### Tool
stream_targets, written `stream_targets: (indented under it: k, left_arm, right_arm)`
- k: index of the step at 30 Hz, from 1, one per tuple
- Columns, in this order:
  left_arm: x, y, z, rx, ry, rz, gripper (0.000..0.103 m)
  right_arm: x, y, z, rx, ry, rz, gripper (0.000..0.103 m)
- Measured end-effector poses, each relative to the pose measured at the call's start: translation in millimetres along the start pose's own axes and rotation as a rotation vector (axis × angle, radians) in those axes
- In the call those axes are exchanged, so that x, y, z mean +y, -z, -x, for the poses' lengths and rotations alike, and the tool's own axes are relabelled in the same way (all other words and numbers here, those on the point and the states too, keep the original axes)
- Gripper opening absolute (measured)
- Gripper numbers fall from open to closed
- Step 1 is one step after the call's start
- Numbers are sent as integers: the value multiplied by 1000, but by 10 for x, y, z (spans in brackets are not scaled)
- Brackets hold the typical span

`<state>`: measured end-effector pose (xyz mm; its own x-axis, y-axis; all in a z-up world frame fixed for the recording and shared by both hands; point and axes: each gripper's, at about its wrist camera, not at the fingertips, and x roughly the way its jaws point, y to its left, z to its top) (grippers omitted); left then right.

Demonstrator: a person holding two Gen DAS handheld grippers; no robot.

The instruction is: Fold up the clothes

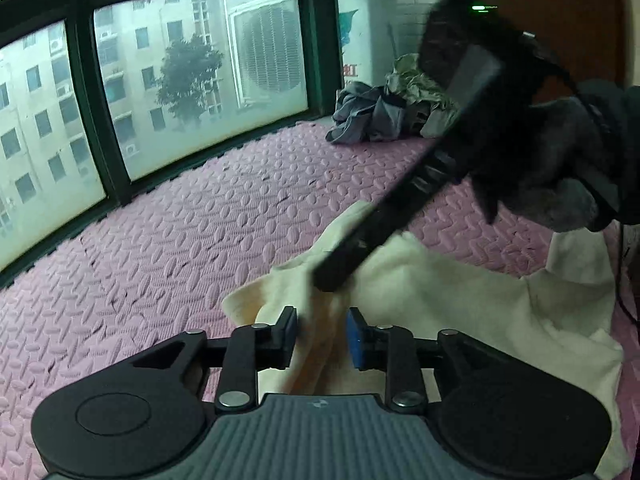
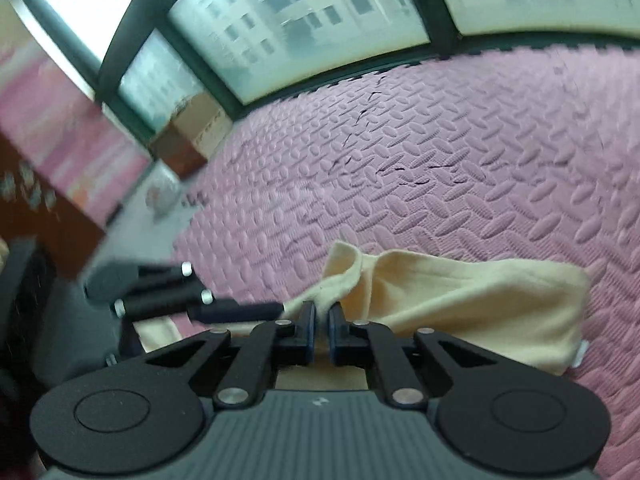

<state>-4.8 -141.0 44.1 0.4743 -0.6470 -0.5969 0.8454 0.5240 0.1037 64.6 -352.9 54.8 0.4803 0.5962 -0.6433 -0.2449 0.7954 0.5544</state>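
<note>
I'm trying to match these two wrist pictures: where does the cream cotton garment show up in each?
Left wrist view: the cream cotton garment lies lower centre to right on the pink embossed foam mat, running between the left claw fingers.
Right wrist view: the garment lies centre-right, its edge pinched in the right claw.
Shared landmark: the dark green window frame behind the mat.

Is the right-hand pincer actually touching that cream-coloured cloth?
Touching. The right wrist view shows the right gripper with jaws nearly closed, pinching a fold of the cream cloth.
</note>
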Motion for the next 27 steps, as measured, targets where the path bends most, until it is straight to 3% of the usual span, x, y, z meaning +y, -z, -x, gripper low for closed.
stream_targets:
  k: [4, 8, 16, 18, 22, 27]
  left_arm:
    - [28, -13, -16, -1, -7, 11, 33]
    - [65, -14, 16, 0, 27, 12, 45]
    - [107, -24, 12, 5, 46, 23, 44]
    - [128, -34, -8, 8, 50, 19, 36]
    - [117, -43, -78, 27, 71, -20, 34]
    - [106, -46, -208, 66, 93, -50, 35]
  right_arm:
    - [11, -17, 35, -3, -2, 28, 6]
    - [113, 33, 38, 34, 67, 135, 6]
    - [176, 189, -33, 65, 116, 246, 6]
    - [211, 230, -12, 61, 113, 286, 6]
    - [366, 324, 16, 70, 158, 454, 6]
    - [496, 414, -4, 78, 187, 575, 6]
